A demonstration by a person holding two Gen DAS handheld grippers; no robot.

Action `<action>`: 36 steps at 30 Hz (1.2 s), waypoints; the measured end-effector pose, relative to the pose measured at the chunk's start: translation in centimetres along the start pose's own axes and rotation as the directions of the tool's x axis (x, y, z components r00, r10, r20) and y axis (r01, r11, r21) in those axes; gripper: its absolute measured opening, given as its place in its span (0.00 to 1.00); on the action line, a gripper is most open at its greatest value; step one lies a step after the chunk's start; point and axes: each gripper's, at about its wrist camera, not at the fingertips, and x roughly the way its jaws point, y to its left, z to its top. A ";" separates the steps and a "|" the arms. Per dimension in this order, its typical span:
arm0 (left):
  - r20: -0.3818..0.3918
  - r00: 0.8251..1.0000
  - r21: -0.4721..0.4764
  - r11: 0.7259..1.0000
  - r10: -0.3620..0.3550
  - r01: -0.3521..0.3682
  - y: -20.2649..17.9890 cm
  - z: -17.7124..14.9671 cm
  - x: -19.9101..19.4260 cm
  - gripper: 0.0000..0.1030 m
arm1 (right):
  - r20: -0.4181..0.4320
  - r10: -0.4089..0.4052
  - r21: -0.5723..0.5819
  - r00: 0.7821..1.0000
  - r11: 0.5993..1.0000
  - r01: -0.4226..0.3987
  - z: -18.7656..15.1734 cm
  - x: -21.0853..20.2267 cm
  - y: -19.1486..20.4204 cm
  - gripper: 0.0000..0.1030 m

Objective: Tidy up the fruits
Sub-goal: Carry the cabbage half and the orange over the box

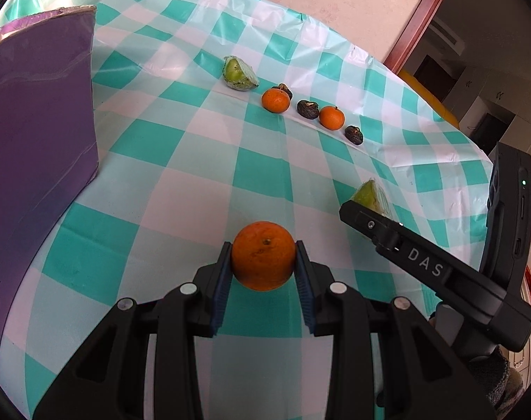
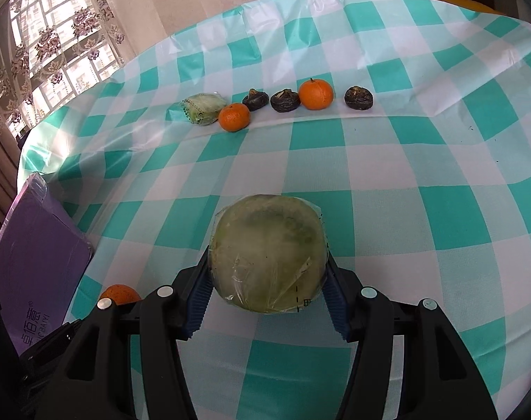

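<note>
Between the blue ribbed pads of the left gripper (image 1: pixel 263 262) sits a round orange mandarin with a dimpled skin and a small stem scar (image 1: pixel 263 254), clamped on both flanks above the teal-and-white checked plastic tablecloth (image 1: pixel 181 182). The right gripper (image 2: pixel 267 280) is likewise closed on a pale green, squarish fruit piece wrapped in clear film (image 2: pixel 268 253), the film creased and glossy, pads bearing on its sides.

Judgement: both items appear bound for the row at the far side of the cloth. To do this well, keep the squeeze light; the mandarin is soft-skinned and the film looks slippery. Each piece is best lowered until it rests on the cloth before release, beside its own kind.

The row comprises a second film-wrapped green piece (image 2: pixel 202 108), two smaller mandarins (image 2: pixel 234 116) (image 2: pixel 316 95) and three dark wrinkled fruits (image 2: pixel 255 100) (image 2: pixel 284 100) (image 2: pixel 359 97), lying close together, some touching. A purple cardboard box (image 1: pixel 38 122) stands at the left, well apart from the row.
</note>
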 end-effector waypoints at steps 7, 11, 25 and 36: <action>0.035 0.999 0.013 1.000 -0.006 0.005 0.1 -0.8 -1.4 0.33 | 0.001 0.022 -0.054 1.000 0.998 -0.022 -1.9 -1.6 1.4 0.55; 0.044 0.999 0.013 1.000 -0.010 0.010 0.2 -1.1 -2.0 0.33 | 0.003 0.029 -0.083 1.000 0.996 -0.029 -2.9 -2.4 2.3 0.55; 0.328 0.942 0.132 0.983 0.077 -0.126 -0.4 -2.8 -11.9 0.33 | 0.049 0.098 -0.109 0.994 0.990 -0.092 -3.5 -5.4 5.2 0.55; 0.551 0.798 0.071 0.939 0.245 -0.337 2.6 -1.7 -23.5 0.34 | 0.092 0.241 -0.277 0.966 0.938 -0.207 -2.1 -9.7 13.4 0.55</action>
